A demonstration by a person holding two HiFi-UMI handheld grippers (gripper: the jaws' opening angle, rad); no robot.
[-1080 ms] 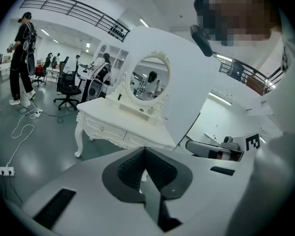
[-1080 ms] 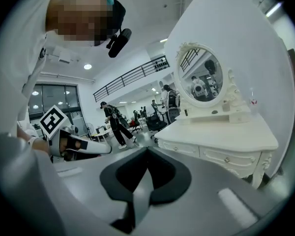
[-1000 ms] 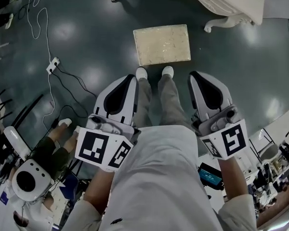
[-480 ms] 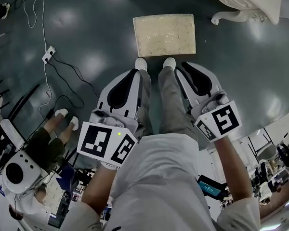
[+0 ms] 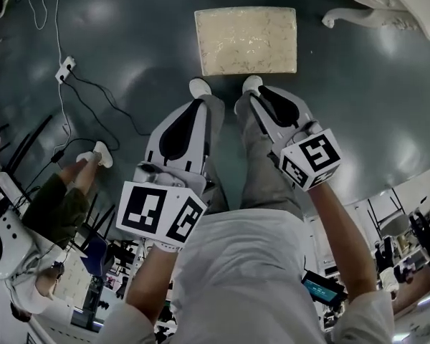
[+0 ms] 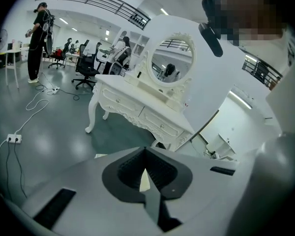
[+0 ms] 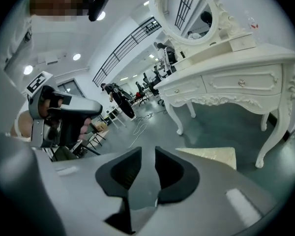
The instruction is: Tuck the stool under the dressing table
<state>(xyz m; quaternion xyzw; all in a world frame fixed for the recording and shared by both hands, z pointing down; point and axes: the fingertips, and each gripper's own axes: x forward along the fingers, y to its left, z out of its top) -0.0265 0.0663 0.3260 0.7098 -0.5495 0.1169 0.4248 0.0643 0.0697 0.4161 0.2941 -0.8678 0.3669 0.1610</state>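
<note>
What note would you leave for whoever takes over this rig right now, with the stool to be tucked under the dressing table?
Left tool: shut, nothing in it.
Right tool: jaws a little apart, they have just been opening, and nothing is between them.
Stool: stands in the open just ahead of the person's shoes, short of the dressing table. Neither tool touches it.
Done: nothing on the stool yet.
Left: probably bring both tools onto the stool, then move it in under the table.
</note>
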